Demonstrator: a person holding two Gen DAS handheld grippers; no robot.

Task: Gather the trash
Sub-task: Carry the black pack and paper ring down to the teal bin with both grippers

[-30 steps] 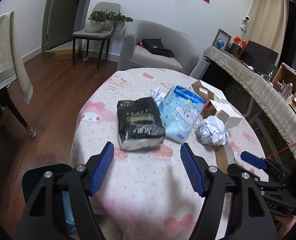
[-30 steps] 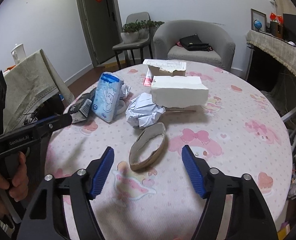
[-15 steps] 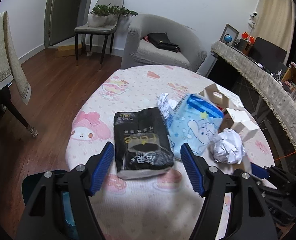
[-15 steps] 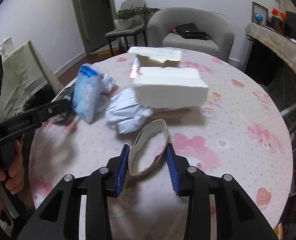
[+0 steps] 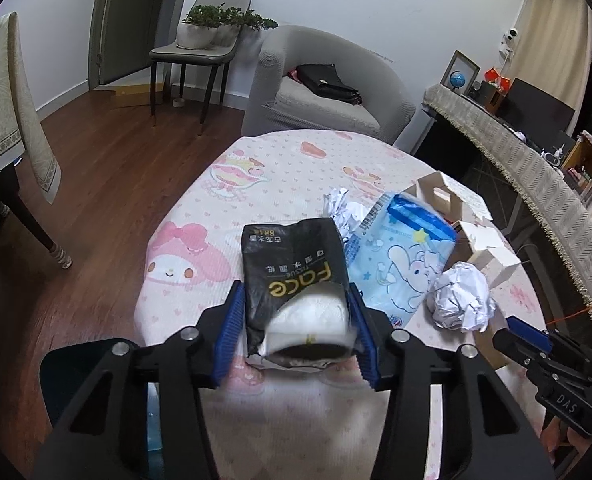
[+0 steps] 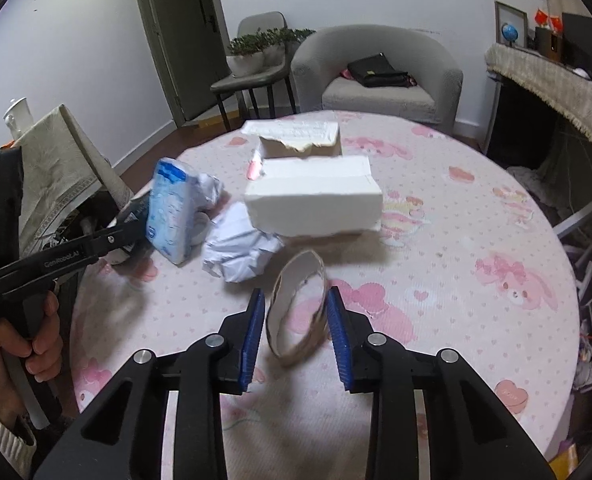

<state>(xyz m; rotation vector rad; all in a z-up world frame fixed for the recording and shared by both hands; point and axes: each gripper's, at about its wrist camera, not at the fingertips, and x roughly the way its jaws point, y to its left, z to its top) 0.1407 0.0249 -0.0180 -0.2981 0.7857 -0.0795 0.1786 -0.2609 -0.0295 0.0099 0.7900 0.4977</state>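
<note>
1. Where the wooden floor (image 5: 108, 160) runs back to the white wall, a grey armchair (image 5: 327, 92) with a black bag (image 5: 327, 82) on its seat stands just behind the round table (image 5: 288, 168); a chair with potted plants (image 5: 216, 26) is left of the armchair.
2. Table cover: pink cartoon print.
3. Left gripper (image 5: 296, 328), at the table's near edge: jaws have just been closing and now clamp the black tissue pack (image 5: 296, 276).
4. Right gripper (image 6: 296, 332), also near edge: jaws pinch the cardboard ring (image 6: 299, 304), which stands on edge.
5. Mid-table: white box (image 6: 315, 200), torn box (image 6: 296, 138), blue wipes pack (image 6: 172, 212), crumpled paper ball (image 6: 240, 252).
</note>
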